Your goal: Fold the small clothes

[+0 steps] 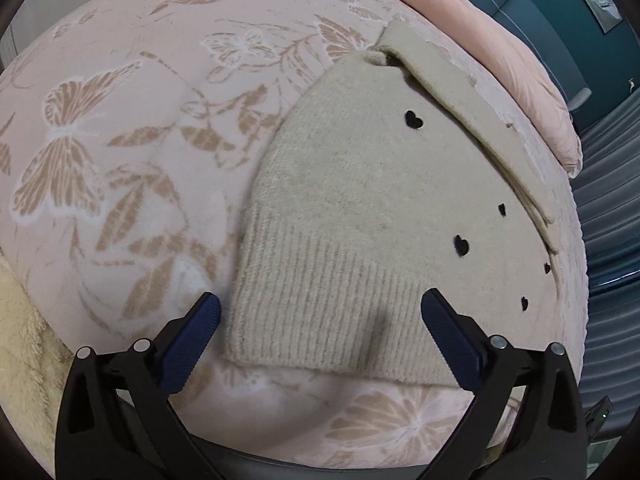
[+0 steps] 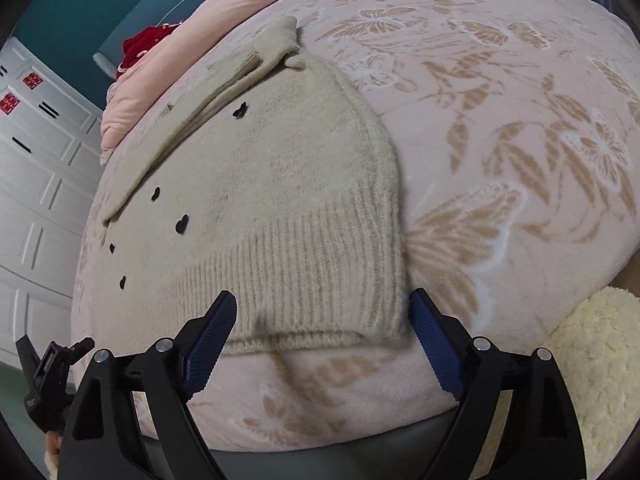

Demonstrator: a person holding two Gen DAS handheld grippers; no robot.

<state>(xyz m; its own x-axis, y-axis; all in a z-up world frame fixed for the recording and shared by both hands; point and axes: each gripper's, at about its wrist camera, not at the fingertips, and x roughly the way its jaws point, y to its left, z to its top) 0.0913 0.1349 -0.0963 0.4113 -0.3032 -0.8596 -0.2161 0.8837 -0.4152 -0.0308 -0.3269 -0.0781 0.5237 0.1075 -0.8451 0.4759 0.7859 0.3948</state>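
A small beige knitted sweater (image 1: pixel 360 208) with black heart-shaped buttons lies flat on a pink blanket with a butterfly pattern (image 1: pixel 120 140). Its ribbed hem faces me, and a sleeve (image 1: pixel 472 120) is folded along its far edge. My left gripper (image 1: pixel 320 316) hovers open over the hem's left corner, with nothing pressed between its blue pads. In the right wrist view the same sweater (image 2: pixel 280 184) fills the middle. My right gripper (image 2: pixel 322 316) stands open over the hem's right corner, its fingers straddling the knit without pinching it.
A pink quilt (image 1: pixel 512 52) is bunched along the far side of the bed, with a red cloth (image 2: pixel 146 46) on it. A cream fluffy fabric (image 2: pixel 596 360) lies at the bed's near edge. White cabinet doors (image 2: pixel 36 184) and a teal wall (image 2: pixel 80 20) stand beyond.
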